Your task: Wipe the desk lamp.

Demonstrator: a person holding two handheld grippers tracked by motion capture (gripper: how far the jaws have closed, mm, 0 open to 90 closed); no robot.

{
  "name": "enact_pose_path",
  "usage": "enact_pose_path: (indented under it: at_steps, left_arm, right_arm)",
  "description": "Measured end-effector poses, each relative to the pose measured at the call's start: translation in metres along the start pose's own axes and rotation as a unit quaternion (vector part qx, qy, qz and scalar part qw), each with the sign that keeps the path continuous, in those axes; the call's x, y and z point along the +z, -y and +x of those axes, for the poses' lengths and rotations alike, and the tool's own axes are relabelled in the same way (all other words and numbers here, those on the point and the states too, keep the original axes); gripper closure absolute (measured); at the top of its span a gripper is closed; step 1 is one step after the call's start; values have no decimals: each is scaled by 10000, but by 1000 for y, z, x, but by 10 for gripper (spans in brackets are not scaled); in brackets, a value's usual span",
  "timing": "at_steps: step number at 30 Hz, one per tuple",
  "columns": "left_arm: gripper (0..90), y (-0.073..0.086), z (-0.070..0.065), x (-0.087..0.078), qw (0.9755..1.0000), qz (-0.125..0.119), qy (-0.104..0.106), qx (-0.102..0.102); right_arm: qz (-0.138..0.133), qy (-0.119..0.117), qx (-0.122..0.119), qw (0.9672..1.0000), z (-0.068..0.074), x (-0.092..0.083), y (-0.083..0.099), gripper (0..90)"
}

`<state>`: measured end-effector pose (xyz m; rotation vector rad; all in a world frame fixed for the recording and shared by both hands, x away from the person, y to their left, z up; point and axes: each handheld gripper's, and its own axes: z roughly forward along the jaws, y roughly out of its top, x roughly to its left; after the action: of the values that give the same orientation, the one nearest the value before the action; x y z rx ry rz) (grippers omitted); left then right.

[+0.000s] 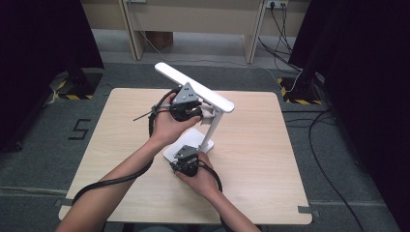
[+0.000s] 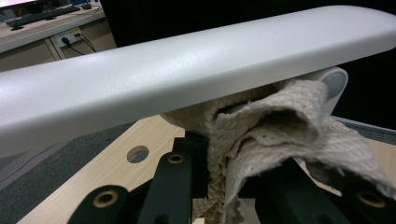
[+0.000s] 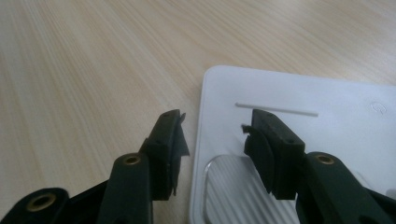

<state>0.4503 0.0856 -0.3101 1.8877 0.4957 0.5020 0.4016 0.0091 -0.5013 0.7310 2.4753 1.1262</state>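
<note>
A white desk lamp stands mid-table, its long head [image 1: 193, 87] tilted over a flat white base [image 1: 186, 140]. My left gripper [image 1: 191, 112] is raised just under the head and is shut on a beige woven cloth [image 2: 280, 130]. The cloth bunches up against the underside of the lamp head [image 2: 187, 74], between my left gripper's jaws [image 2: 233, 172]. My right gripper [image 1: 186, 153] sits low at the base's near edge. In the right gripper view it [image 3: 212, 121] is open, one jaw over the wood, the other over the lamp base [image 3: 327, 102]. Nothing is pinched between them.
The light wooden table [image 1: 270, 159] has bare room on both sides of the lamp. A round hole [image 2: 137, 153] shows in the tabletop. Cables run over the grey floor at the right [image 1: 314, 125]; dark curtains flank the table.
</note>
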Motion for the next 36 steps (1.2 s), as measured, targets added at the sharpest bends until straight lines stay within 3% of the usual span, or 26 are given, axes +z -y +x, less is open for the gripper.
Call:
enact_pose_path:
  at_steps: [6, 11, 12, 19, 25, 26, 30, 36]
  left_arm:
    - [792, 1, -1, 1, 10000, 37, 33, 18]
    - [792, 2, 0, 0, 10000, 52, 33, 13]
    - [792, 2, 0, 0, 10000, 60, 30, 20]
    - [794, 4, -1, 4, 10000, 74, 34, 17]
    - [799, 5, -4, 5, 9999, 67, 42, 93]
    - [799, 5, -5, 5, 9999, 78, 49, 88]
    - [798, 11, -5, 9, 9999, 143, 53, 79]
    - [798, 18, -8, 15, 9994, 285, 150, 159]
  right_arm:
    - [74, 61, -82, 9999, -6, 16, -4, 502]
    - [80, 84, 69, 9999, -6, 21, -8, 506]
    - [57, 87, 9, 9999, -8, 22, -9, 510]
    - [38, 295, -164, 9994, -2, 24, -8, 510]
    - [22, 302, -52, 9995, -1, 24, -7, 513]
    - [-3, 282, -130, 9995, -2, 24, -8, 513]
    - [-5, 270, -6, 9996, -2, 24, -7, 514]
    - [-51, 290, -10, 9996, -1, 24, -6, 514]
